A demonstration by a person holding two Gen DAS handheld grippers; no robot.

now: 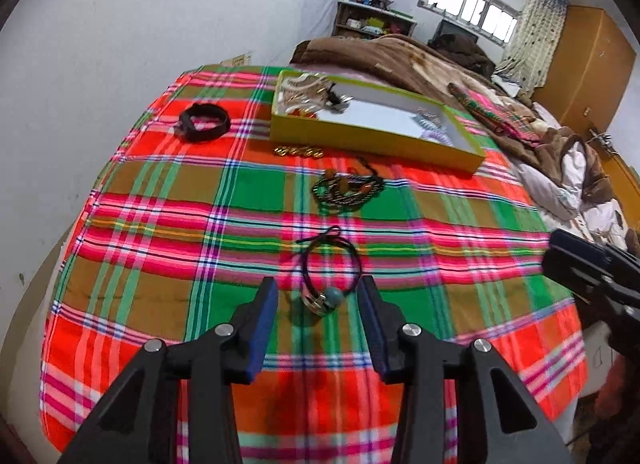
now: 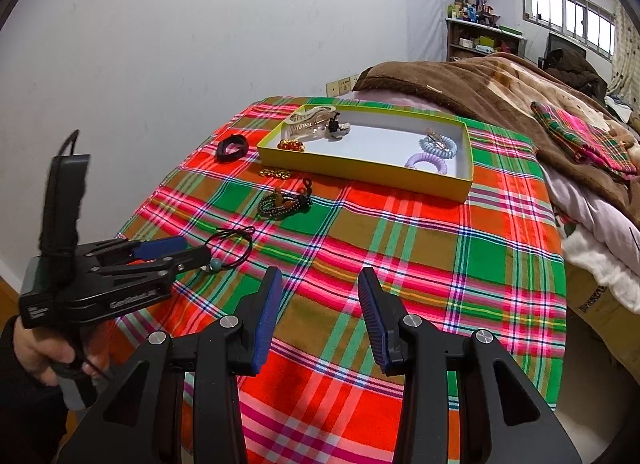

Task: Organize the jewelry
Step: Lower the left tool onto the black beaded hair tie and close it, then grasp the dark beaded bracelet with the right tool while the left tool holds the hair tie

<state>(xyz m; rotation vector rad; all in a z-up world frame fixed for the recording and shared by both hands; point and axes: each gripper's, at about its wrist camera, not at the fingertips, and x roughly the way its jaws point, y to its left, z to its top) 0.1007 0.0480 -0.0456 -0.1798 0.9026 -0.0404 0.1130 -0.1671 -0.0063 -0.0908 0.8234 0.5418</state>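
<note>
The left hand-held gripper (image 1: 318, 296) is hovering with its jaws wide, straddling the beaded end of a black cord bracelet (image 1: 330, 268) lying on the plaid cloth (image 1: 160, 224). The right hand-held gripper (image 2: 320, 288) is hanging wide over bare cloth, gripping nothing. Farther off, a dark bead bundle (image 2: 284, 202), gold chain (image 2: 274, 173) and black band (image 2: 231, 148) are lying just outside the yellow tray (image 2: 360, 174).
</note>
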